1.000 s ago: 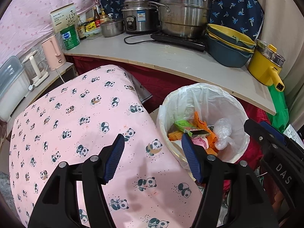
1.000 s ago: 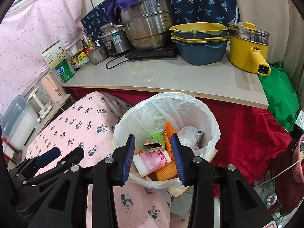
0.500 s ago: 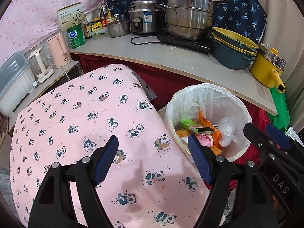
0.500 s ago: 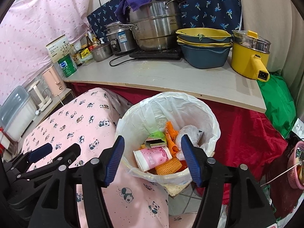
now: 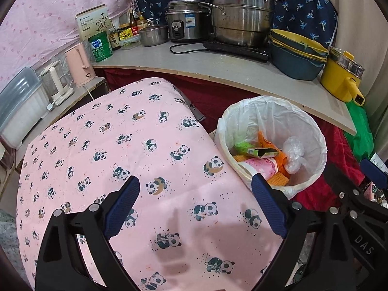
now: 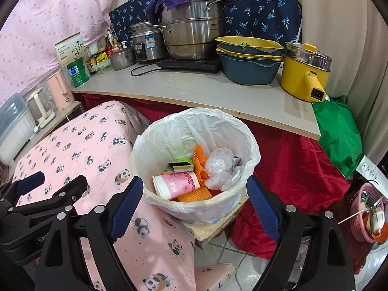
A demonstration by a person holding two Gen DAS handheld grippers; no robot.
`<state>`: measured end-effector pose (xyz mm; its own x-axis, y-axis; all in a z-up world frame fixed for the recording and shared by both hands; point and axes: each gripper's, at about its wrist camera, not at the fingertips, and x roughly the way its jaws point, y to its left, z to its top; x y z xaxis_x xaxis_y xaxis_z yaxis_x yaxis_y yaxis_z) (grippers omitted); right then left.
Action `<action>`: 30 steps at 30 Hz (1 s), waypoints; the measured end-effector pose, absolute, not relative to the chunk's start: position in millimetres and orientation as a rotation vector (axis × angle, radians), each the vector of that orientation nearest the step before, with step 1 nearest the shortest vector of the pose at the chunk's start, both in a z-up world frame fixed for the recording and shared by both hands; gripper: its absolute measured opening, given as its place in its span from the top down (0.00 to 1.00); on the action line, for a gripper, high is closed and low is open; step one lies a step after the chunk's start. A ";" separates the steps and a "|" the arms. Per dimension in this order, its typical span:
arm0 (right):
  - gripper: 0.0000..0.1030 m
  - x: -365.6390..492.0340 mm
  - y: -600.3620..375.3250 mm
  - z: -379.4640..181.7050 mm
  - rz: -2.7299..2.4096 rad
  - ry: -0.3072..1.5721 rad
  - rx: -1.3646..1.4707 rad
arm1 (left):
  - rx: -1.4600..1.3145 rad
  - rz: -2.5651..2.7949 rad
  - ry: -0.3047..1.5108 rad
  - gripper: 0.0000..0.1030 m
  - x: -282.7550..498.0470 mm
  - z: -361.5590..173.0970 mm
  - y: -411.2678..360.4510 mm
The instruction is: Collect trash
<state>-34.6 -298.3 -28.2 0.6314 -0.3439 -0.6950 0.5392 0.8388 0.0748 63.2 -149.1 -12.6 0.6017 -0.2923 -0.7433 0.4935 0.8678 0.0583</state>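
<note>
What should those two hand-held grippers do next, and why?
Probably lift both away from the bin. The right hand-held gripper and the left hand-held gripper are opening with nothing between their jaws, and the pink cup already lies among the trash.

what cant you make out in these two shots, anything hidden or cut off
- Bottom of the trash bin: both views, buried under the pink cup, green box and clear plastic.
- Pink basket contents: right wrist view, cut by the edge, too small.
- What lies under the panda cloth: covered in both views.
</note>
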 end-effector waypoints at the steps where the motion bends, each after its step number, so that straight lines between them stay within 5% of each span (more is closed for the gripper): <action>1: 0.19 -36.0 -297.2 -29.0 -0.514 0.731 0.285 | 0.272 -0.458 0.806 0.13 61.8 -13.5 -148.0; 30: 0.19 -50.9 -283.7 -48.9 -0.511 0.794 0.280 | 0.256 -0.431 0.831 0.13 47.6 -26.8 -129.7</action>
